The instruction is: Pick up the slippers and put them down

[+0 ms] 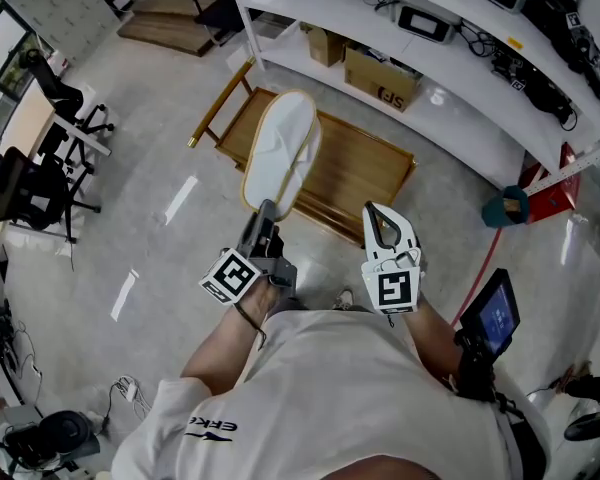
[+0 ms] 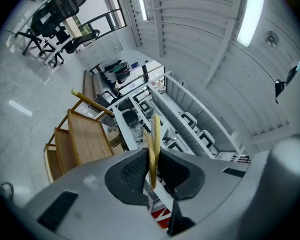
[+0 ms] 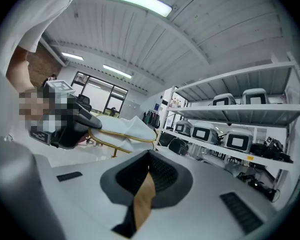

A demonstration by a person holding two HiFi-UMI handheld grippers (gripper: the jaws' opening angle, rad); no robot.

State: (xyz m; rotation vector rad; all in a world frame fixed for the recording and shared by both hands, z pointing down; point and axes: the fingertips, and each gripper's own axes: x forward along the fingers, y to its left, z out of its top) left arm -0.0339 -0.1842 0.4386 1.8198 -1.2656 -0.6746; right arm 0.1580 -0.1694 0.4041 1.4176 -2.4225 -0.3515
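Across the whole head view, pale grey floor (image 1: 160, 138). Along the top right, long white shelving (image 1: 460, 118) loaded with dark devices and cardboard boxes (image 1: 378, 76). In front of it, standing on the floor, a low wooden rack (image 1: 365, 168). At the left edge, black office chairs (image 1: 25, 193). At the bottom, a person (image 1: 330, 398) in a white T-shirt, with a gripper in each hand. Held up off the floor, overlapping the rack's left end in the head view: one white slipper (image 1: 280, 153) with a yellow rim. Clamped at its near end by the left gripper (image 1: 266, 213), jaws pressed shut on the thin yellow edges, seen edge-on between the pads in the left gripper view. Just to the right and apart from the slipper, the right gripper (image 1: 375, 211), jaws together. In the seam between its pads, a tan strip (image 3: 142, 199); unclear whether part of a pad or something pinched.
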